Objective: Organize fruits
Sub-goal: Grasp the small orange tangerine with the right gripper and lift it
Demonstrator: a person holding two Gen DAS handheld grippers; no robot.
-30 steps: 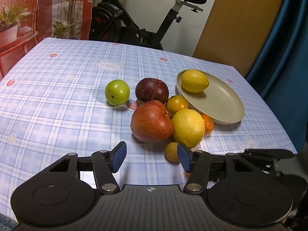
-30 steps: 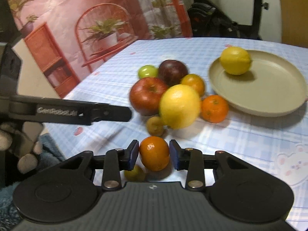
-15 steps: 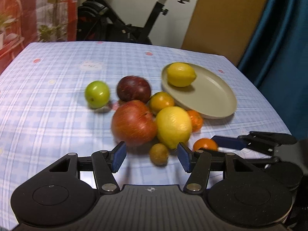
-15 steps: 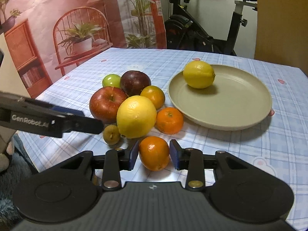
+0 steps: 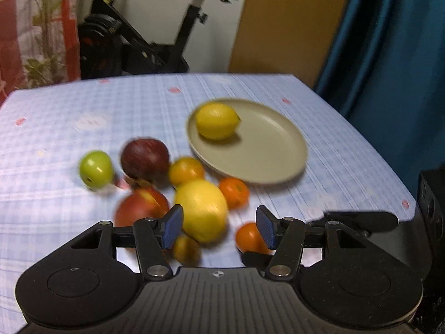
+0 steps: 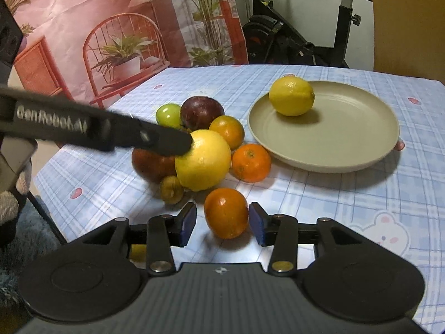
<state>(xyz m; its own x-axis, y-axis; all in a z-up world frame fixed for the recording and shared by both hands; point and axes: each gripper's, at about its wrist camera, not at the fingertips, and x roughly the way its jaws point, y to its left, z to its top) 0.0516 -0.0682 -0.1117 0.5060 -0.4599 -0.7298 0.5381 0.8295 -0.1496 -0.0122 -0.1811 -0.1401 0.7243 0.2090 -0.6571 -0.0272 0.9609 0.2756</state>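
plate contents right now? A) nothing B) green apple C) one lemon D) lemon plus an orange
C: in the right wrist view only the lemon sits on the beige plate; the oranges, apples and the other fruit are all on the tablecloth beside it.

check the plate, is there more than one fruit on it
No, only one lemon sits on the plate; the other fruits lie on the tablecloth.
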